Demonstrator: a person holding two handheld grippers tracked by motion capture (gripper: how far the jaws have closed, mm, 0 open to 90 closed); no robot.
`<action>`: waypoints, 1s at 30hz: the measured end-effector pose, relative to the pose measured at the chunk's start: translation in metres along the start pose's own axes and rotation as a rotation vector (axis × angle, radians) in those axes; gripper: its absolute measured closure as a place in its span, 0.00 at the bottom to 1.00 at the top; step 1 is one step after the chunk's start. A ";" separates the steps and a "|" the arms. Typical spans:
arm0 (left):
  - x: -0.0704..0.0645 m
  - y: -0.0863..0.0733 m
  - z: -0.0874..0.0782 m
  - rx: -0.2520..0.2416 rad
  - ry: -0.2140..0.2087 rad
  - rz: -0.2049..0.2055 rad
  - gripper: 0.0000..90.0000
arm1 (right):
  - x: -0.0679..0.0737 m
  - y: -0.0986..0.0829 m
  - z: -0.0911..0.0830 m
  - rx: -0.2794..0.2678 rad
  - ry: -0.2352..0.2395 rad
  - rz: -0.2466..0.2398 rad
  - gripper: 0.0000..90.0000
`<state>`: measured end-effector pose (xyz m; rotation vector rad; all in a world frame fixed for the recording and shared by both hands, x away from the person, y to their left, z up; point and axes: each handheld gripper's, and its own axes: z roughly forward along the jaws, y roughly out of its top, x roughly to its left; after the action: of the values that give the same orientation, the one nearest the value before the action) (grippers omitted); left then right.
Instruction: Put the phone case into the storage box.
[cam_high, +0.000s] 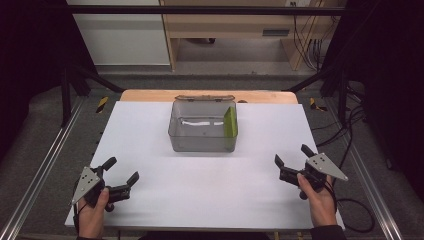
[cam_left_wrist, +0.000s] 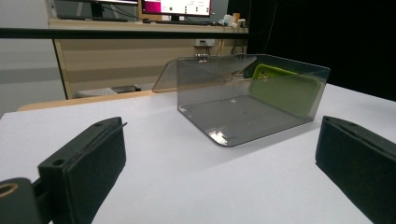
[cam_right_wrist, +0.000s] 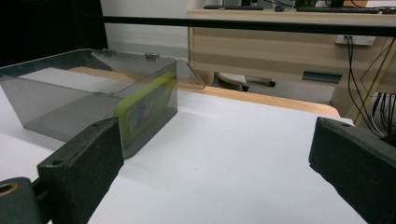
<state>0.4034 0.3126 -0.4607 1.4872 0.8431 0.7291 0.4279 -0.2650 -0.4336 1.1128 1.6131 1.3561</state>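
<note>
Resting near the front corners of the table (cam_high: 150, 120), both tools sit well apart from the box (cam_high: 202, 126), which stands toward the table's far edge at its middle. The left tool (cam_high: 118, 176) has its jaws spread wide with nothing between them; the right tool (cam_high: 291, 161) is spread just as wide and just as empty. The box is clear grey plastic, its hinged lid (cam_high: 204, 97) thrown back beyond it. A green card (cam_high: 230, 121) leans upright against the box's right wall, inside.

From here I would say the trouble lies with the box itself: it looks light and its walls are smooth, so a one-sided push could slide it across the white sheet rather than let a jaw get in. The card stands flat to the wall, leaving little room for a jaw behind it; a clumsy reach might tip it flat onto the box floor, where it would be harder to pinch. The open lid could also swing shut if knocked.
</note>
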 end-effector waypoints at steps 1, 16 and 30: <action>0.000 0.000 0.000 0.001 -0.001 0.002 0.02 | 0.001 -0.002 -0.001 0.001 0.003 -0.001 0.04; -0.001 0.000 0.000 -0.006 -0.012 -0.007 0.02 | 0.017 -0.020 0.001 0.005 0.081 -0.027 0.04; -0.003 0.001 -0.001 -0.015 -0.022 -0.006 0.02 | 0.033 -0.028 0.005 -0.008 0.133 -0.042 0.04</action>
<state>0.4012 0.3108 -0.4597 1.4762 0.8240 0.7121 0.4170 -0.2341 -0.4622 0.9962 1.7150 1.4334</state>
